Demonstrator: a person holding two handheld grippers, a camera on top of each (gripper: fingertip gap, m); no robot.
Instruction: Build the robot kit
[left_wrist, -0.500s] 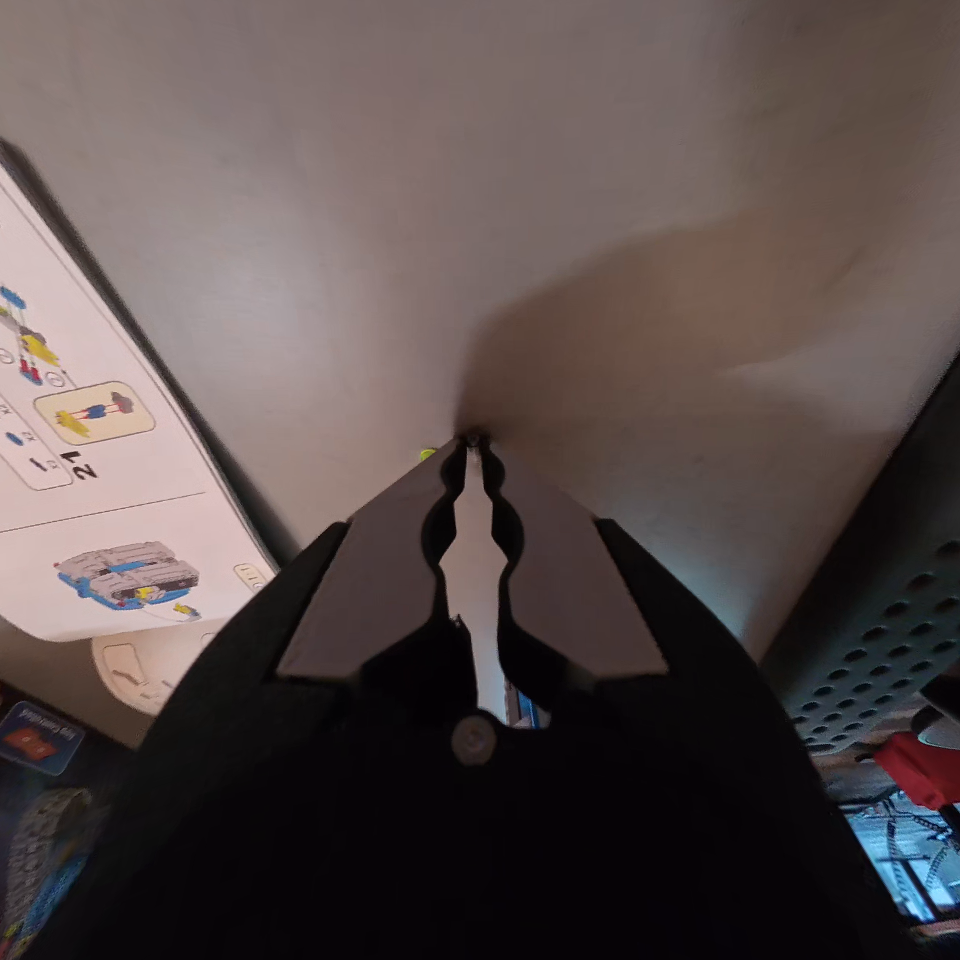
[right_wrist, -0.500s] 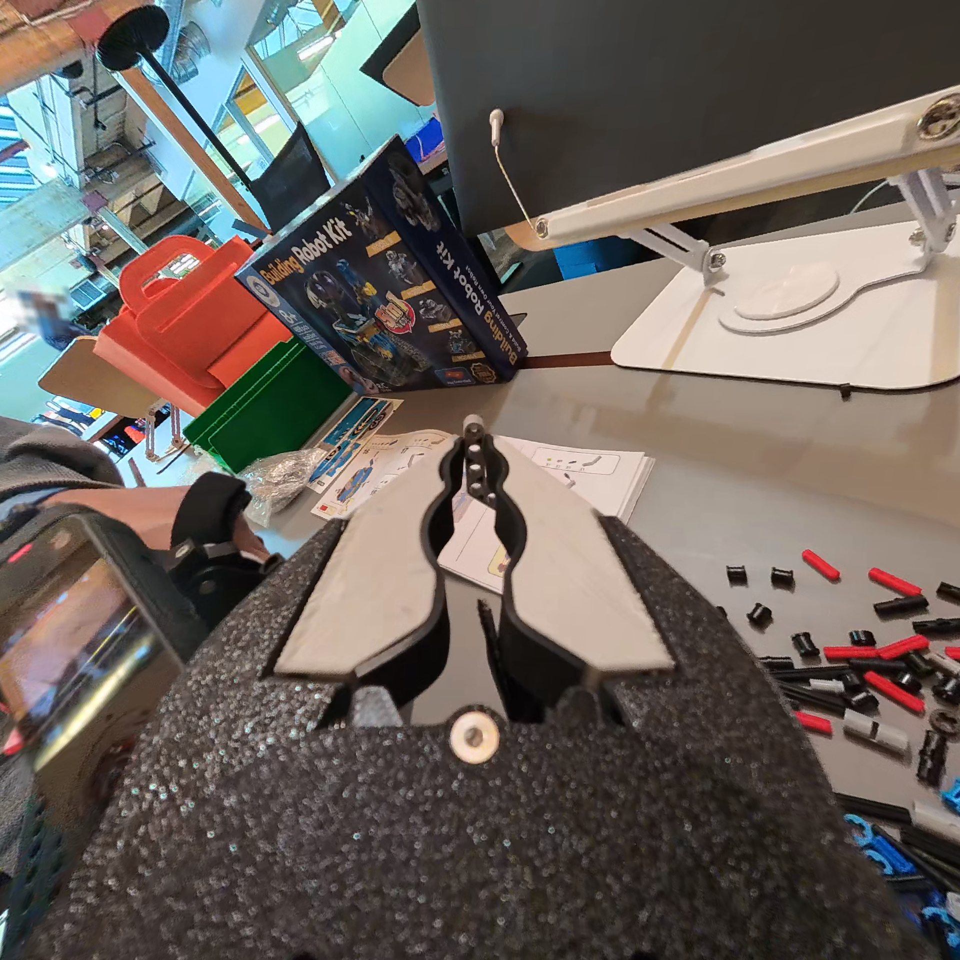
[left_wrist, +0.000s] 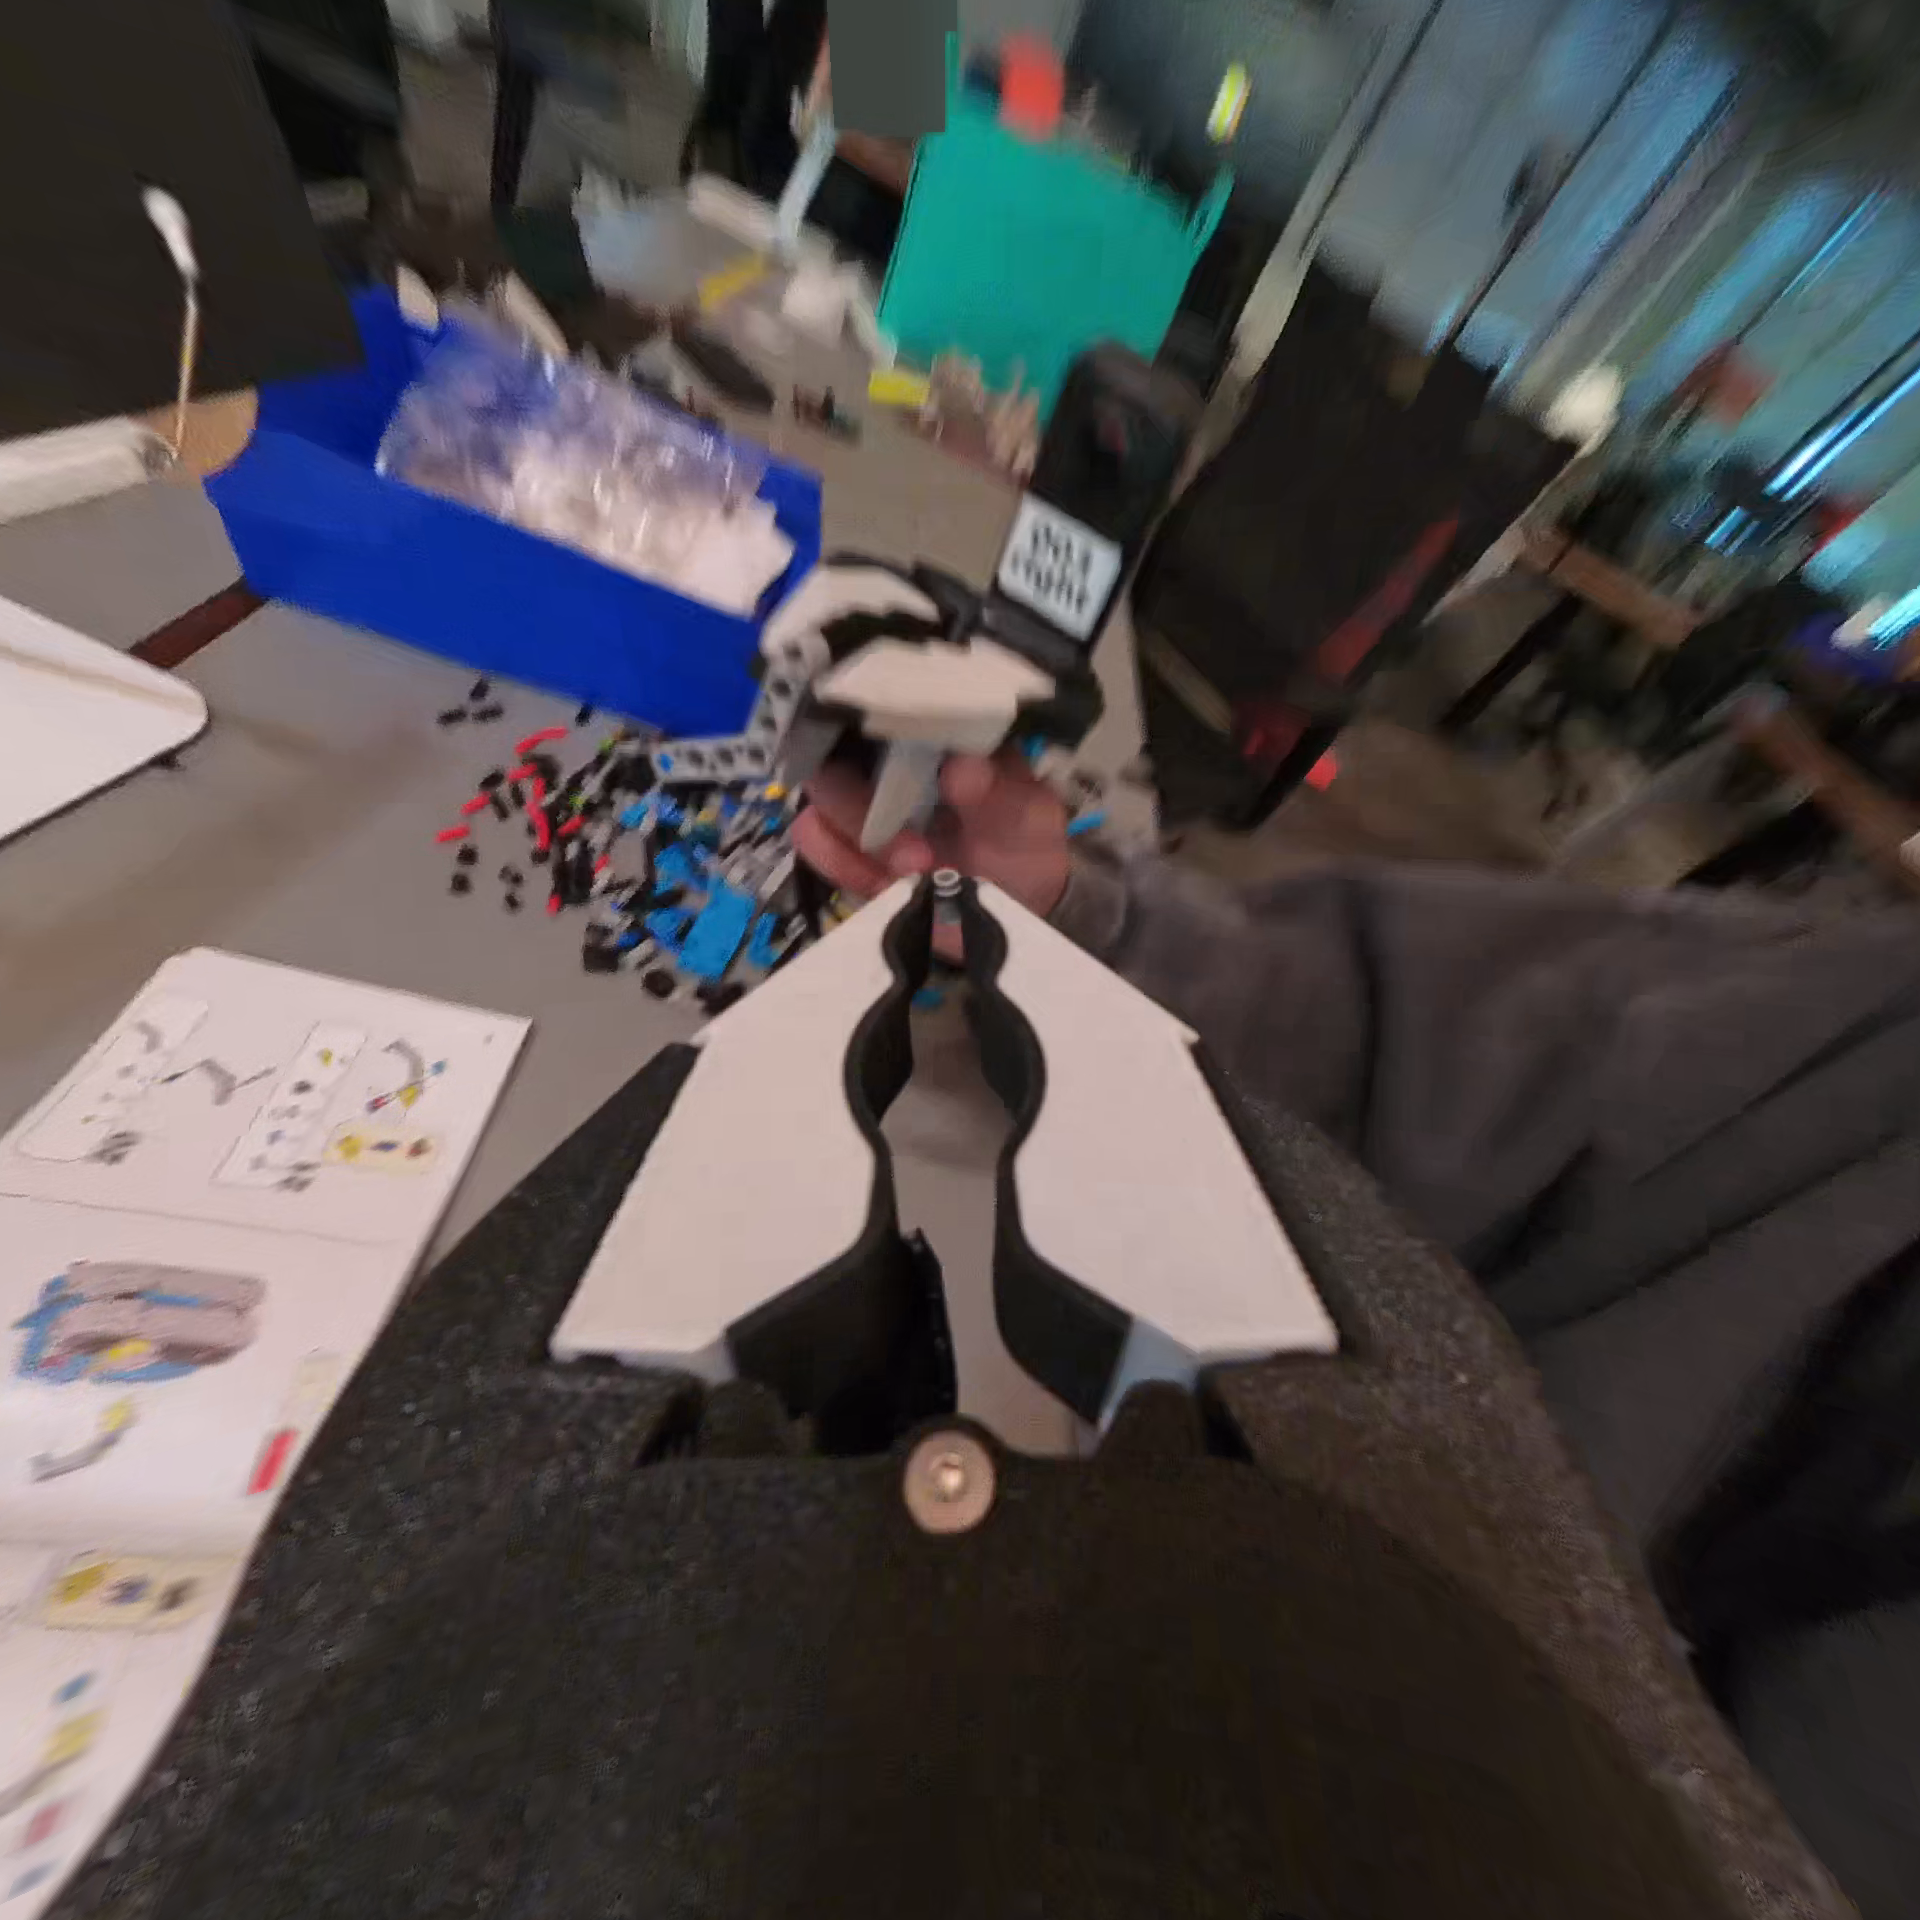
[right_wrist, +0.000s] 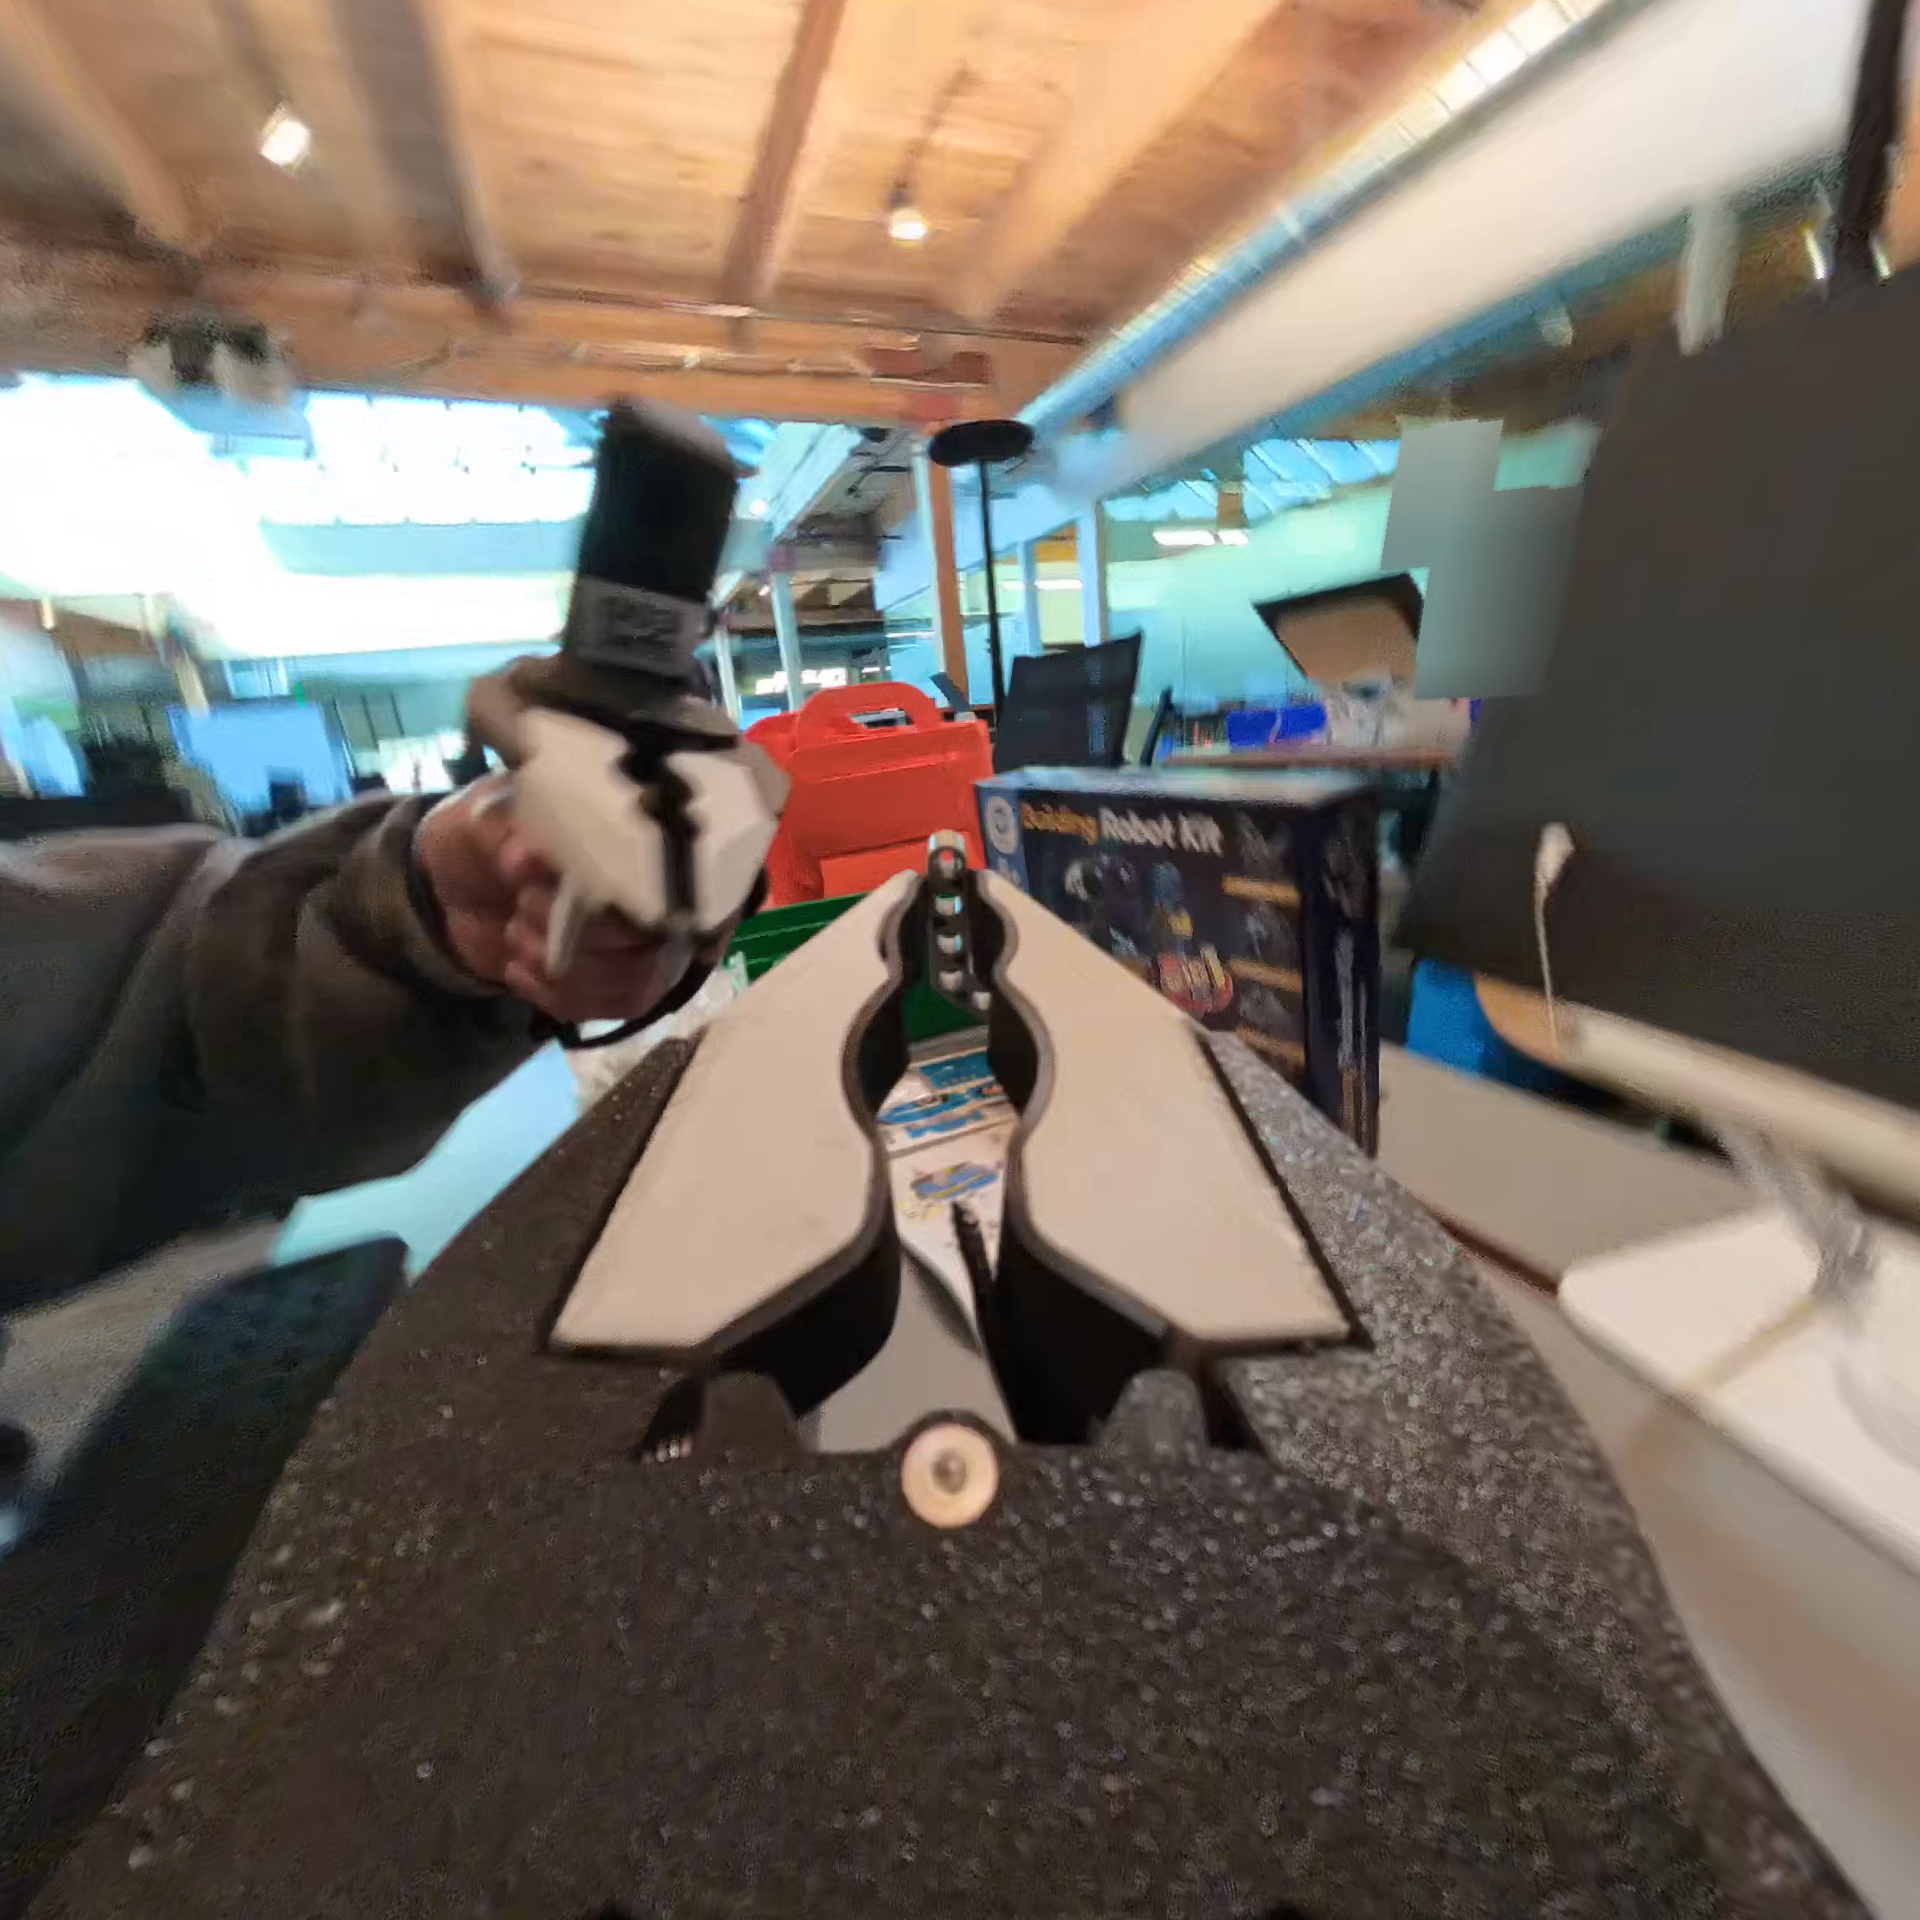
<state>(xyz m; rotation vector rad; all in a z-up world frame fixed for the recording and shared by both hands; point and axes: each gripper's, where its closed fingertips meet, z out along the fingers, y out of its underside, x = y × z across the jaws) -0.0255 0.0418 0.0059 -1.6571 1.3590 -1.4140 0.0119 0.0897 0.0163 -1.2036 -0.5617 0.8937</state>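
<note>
Both grippers lifted off the grey tabletop (left_wrist: 312, 790), each pinching a small part.
Left gripper (left_wrist: 943, 891) is clenching a small grey peg (left_wrist: 945, 885); right gripper (right_wrist: 948, 868) is clamping a black holed plastic beam (right_wrist: 948, 935) pin-end out, both raised above the tabletop, facing each other.

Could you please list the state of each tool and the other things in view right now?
Left tool: shut on small grey pin.
Right tool: shut on black holed beam.
Instruction booklet: open, flat.
Blue bin: holds clear bags.
Kit box: upright.
</note>
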